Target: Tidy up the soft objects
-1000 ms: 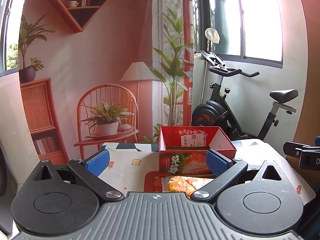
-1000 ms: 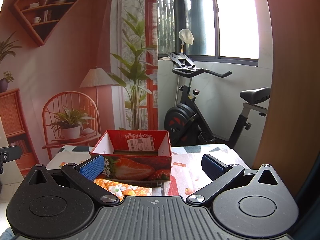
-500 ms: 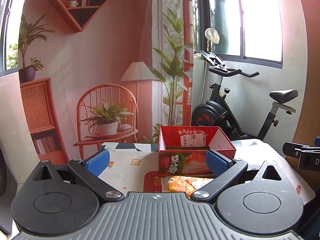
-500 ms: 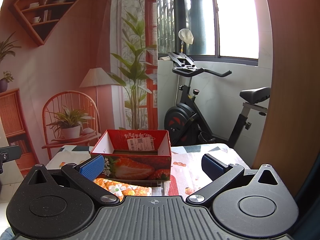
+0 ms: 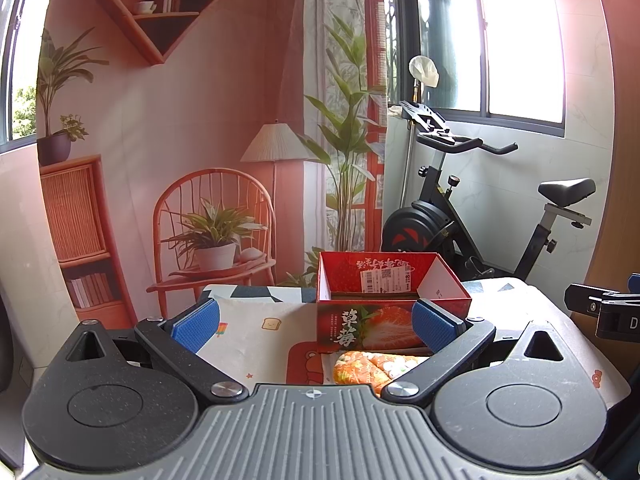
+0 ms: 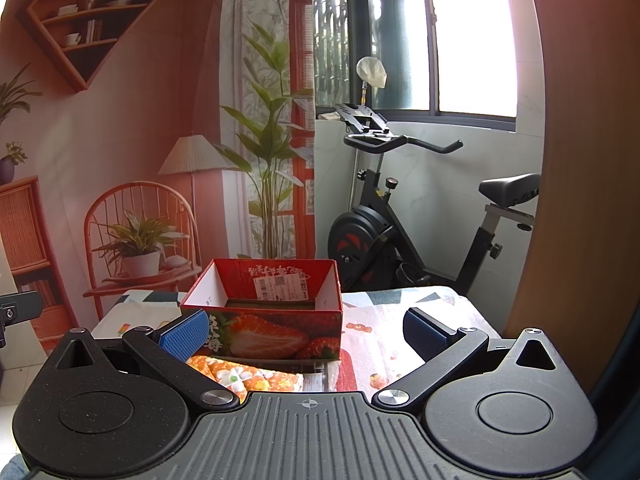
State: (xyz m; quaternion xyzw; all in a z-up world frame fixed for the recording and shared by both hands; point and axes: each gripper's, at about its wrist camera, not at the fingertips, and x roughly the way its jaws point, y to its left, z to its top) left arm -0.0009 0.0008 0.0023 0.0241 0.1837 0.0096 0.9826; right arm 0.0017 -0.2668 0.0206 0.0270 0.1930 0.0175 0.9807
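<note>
Daylight, bright. Light comes from the window (image 5: 520, 36) at upper right; its panes are blown out white in both views, glare bleeding onto the frame around it. Left of the window a pinkish haze washes the wall. Exercise bike (image 6: 400, 216) below the window is backlit, dark. Strong fisheye bending at edges. Focus sharp overall, no motion blur. Soft shadows on desk (image 6: 380, 336).

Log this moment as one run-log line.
left gripper: open, empty | right gripper: open, empty | orange floral cloth: on table before strawberry box | box: nothing visible inside
</note>
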